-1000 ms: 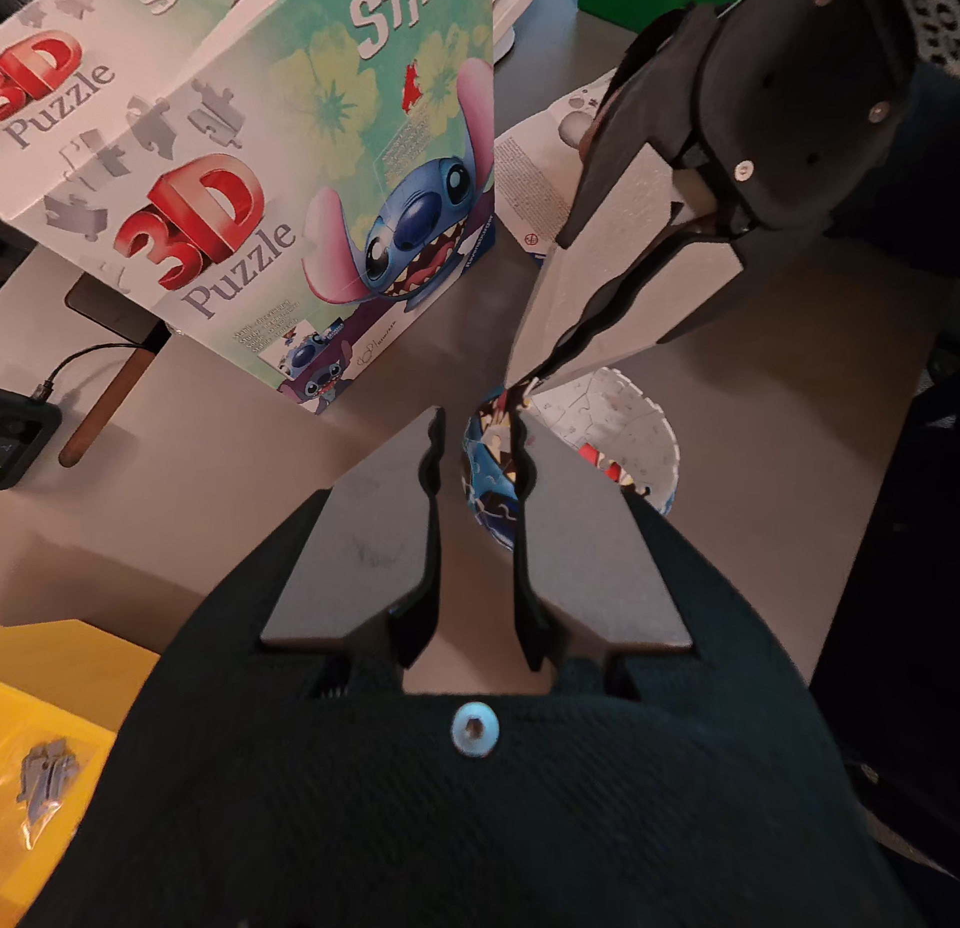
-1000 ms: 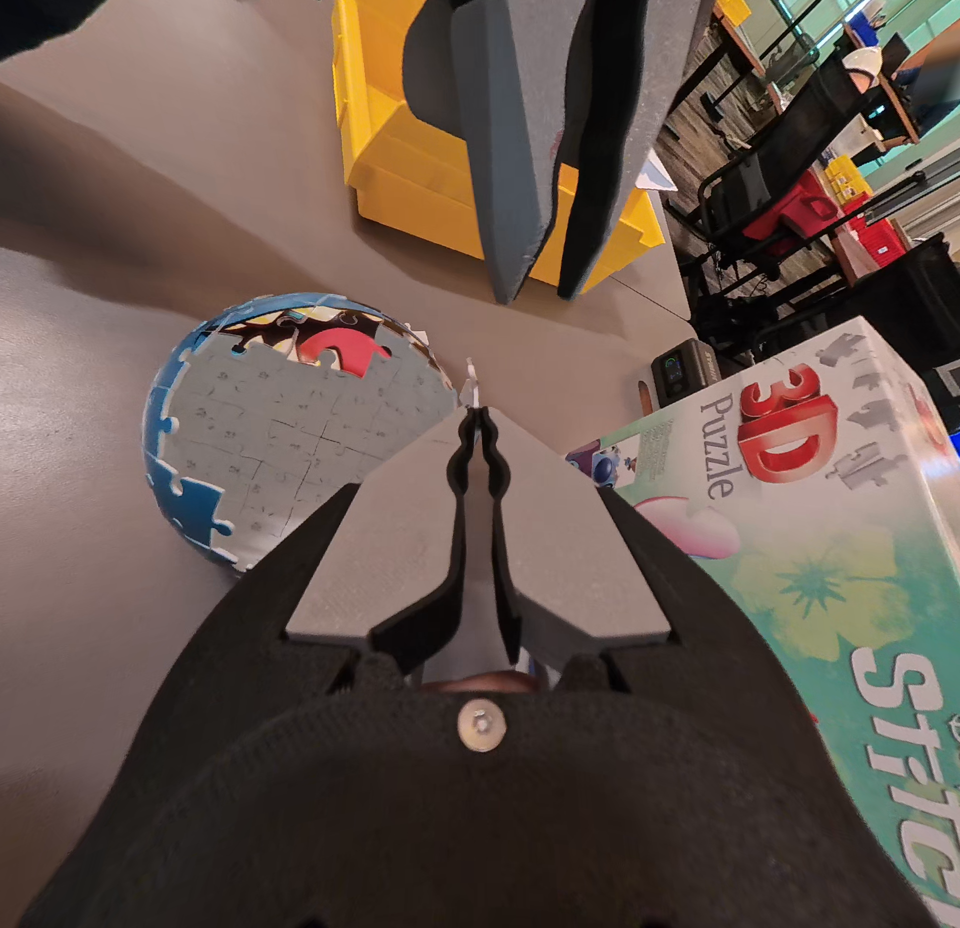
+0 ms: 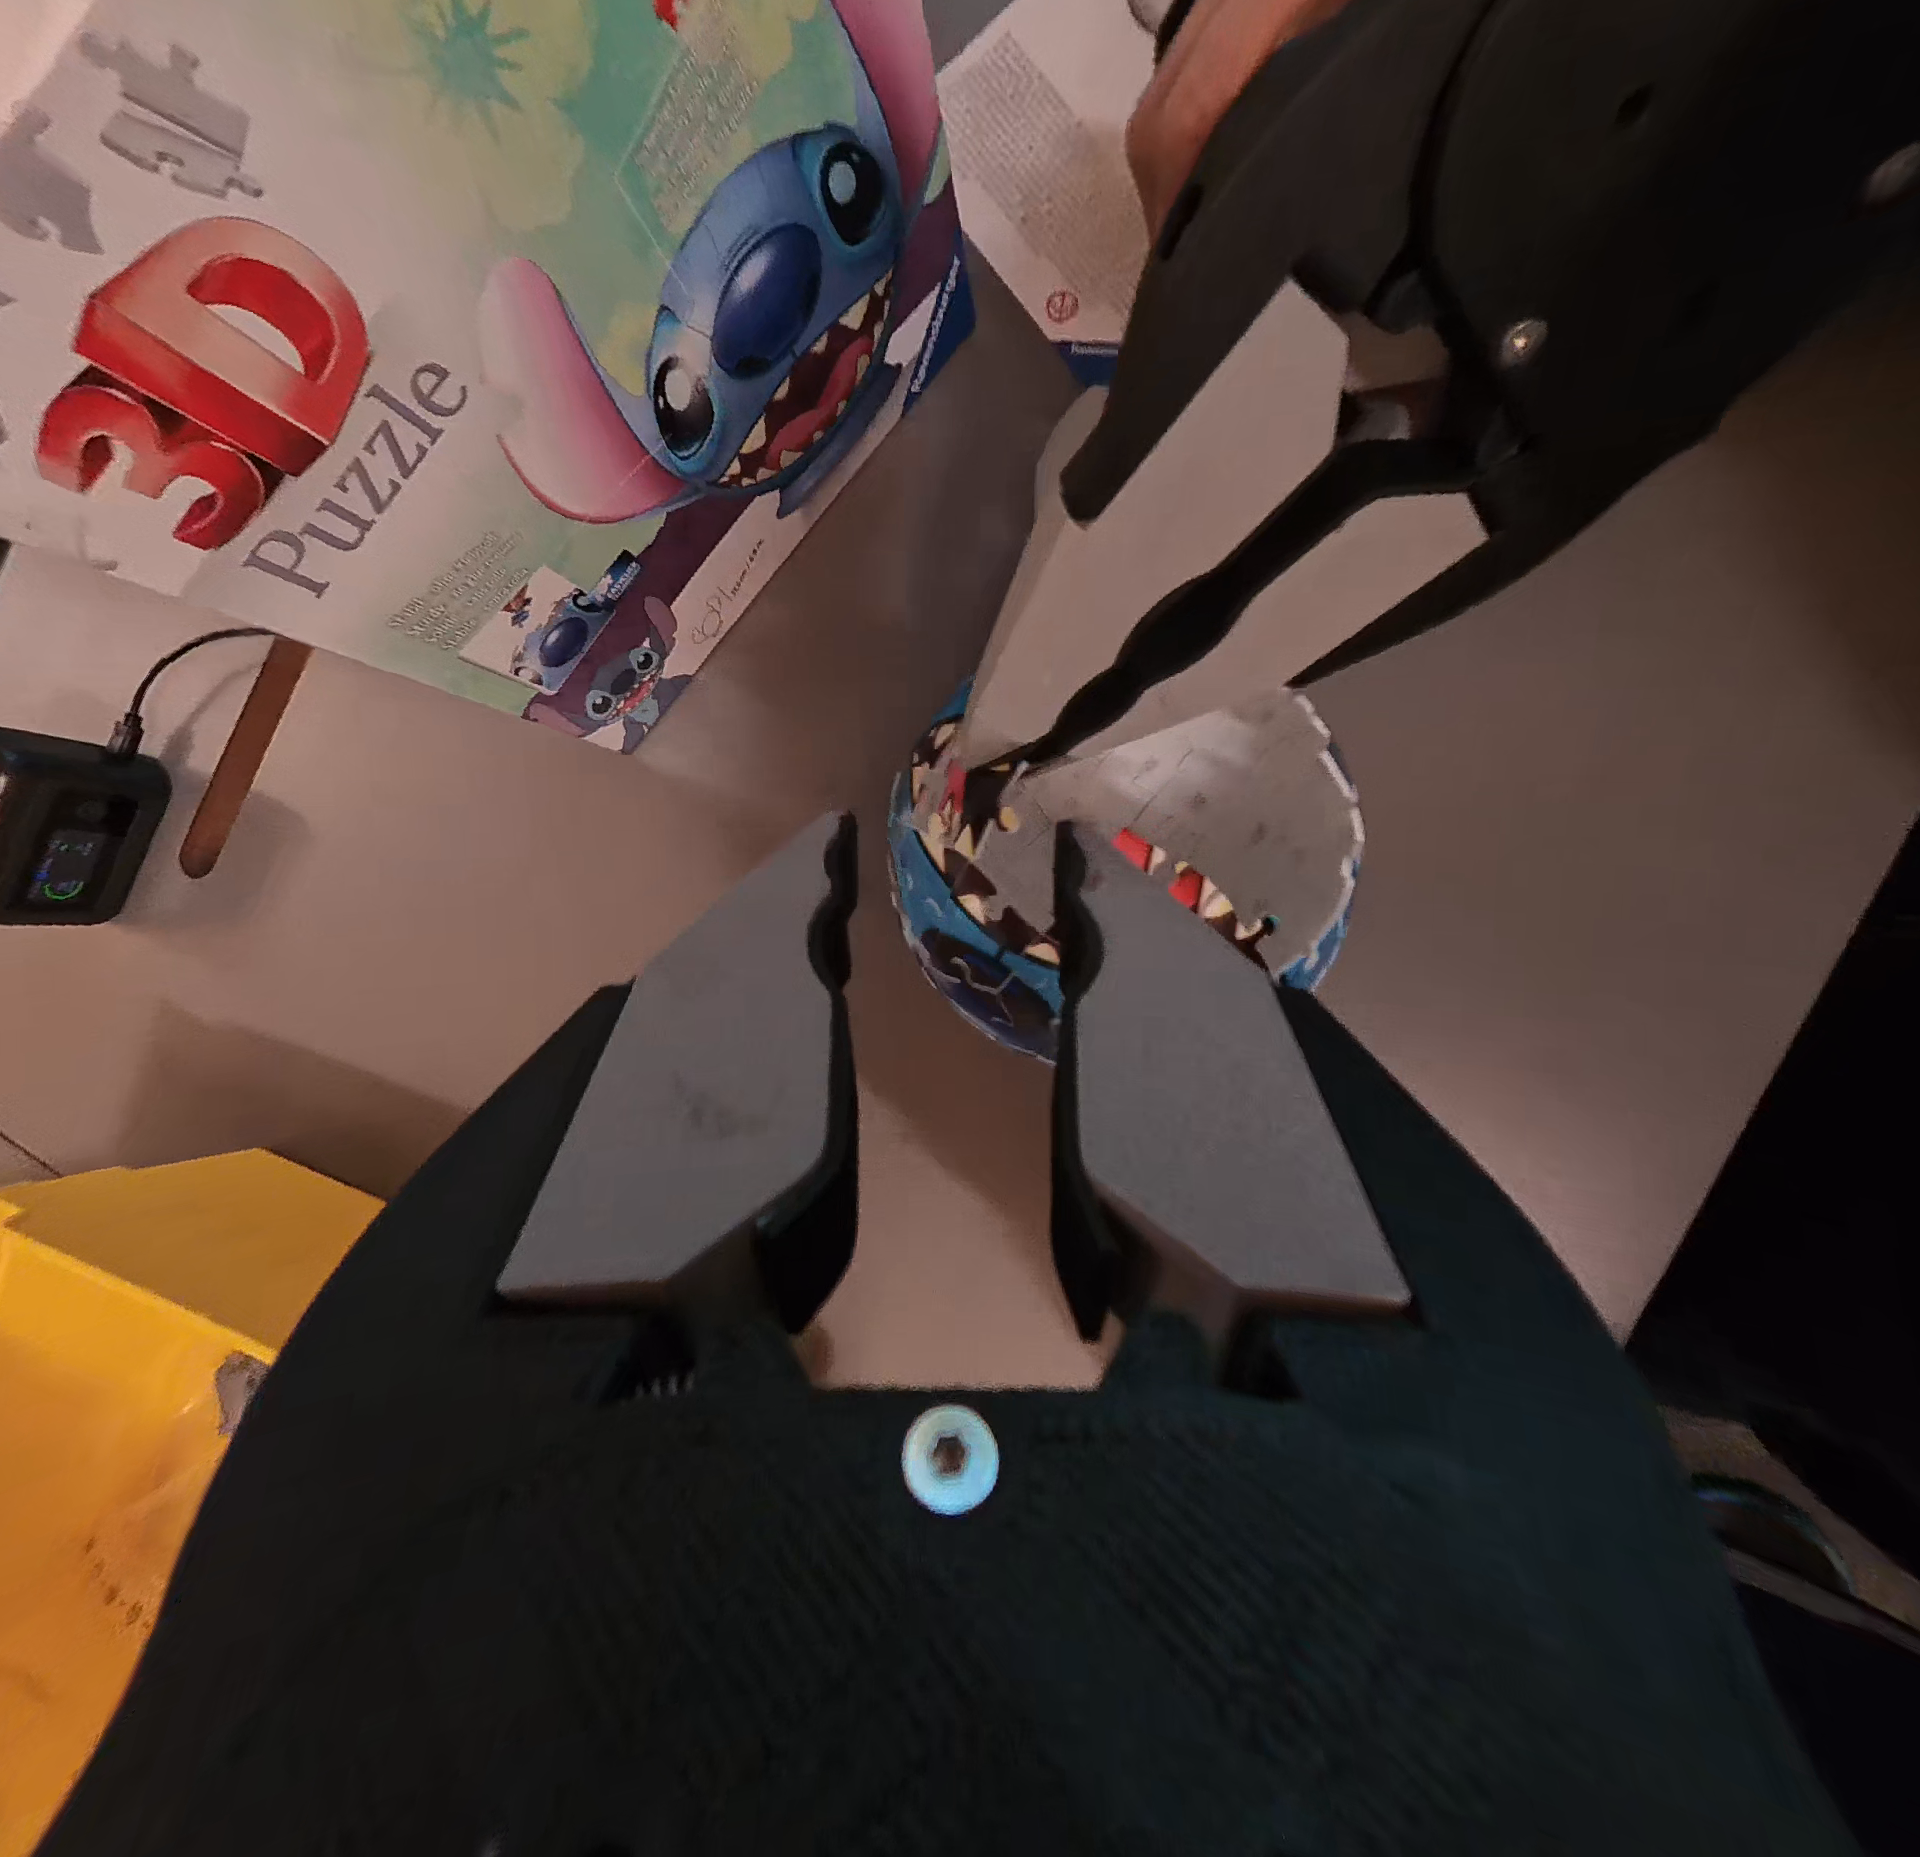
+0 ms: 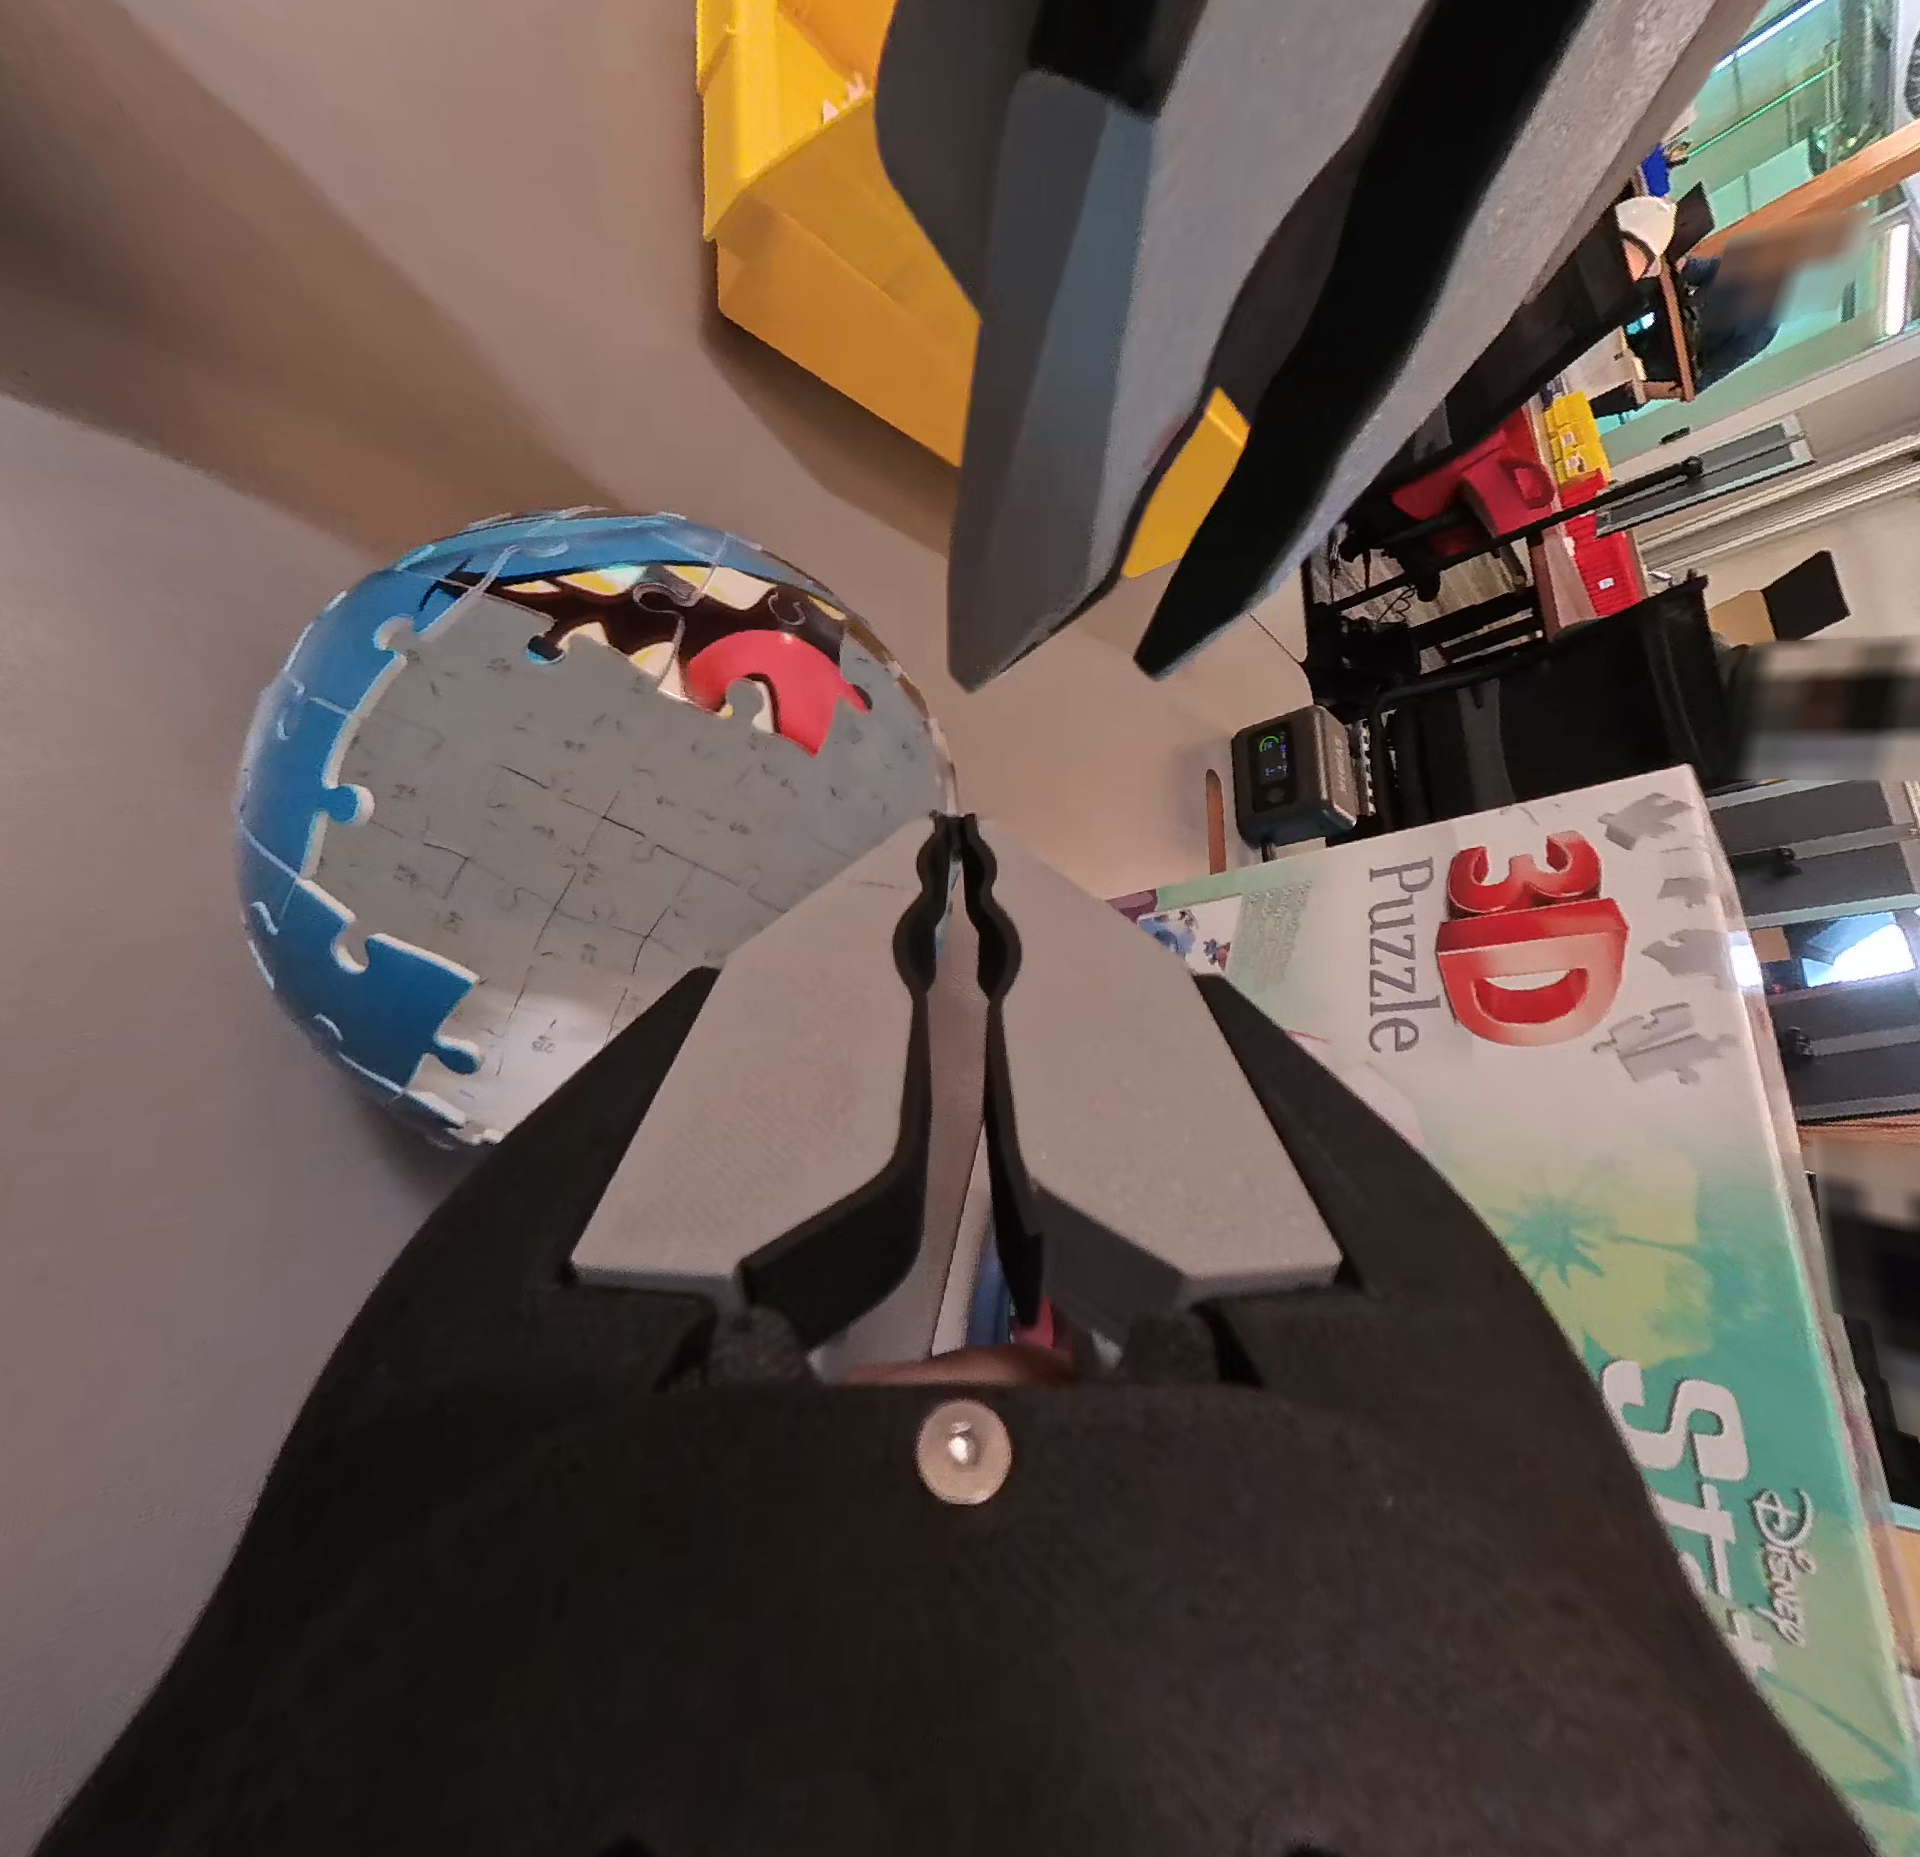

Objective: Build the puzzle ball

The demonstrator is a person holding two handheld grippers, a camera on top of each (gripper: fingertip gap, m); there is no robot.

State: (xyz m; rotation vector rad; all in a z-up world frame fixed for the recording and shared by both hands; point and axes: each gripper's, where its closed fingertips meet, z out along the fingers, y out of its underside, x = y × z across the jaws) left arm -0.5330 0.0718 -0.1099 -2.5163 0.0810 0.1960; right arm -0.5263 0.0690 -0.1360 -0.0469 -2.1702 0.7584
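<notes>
Nearby, puzzle box [image 3: 436, 280] — yellow bin [image 4: 831, 249], charger [image 3: 62, 831]

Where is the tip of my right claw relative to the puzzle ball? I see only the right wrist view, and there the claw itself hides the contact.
Observer: The left wrist view shows the right claw, shut, with its tip at the open rim of the puzzle ball, beside the toothed mouth picture.
Operator: And how close is the left claw?
Observer: The left claw is open. The ball's blue side shows between its fingers, just past the tips. I cannot tell if they touch.
</notes>
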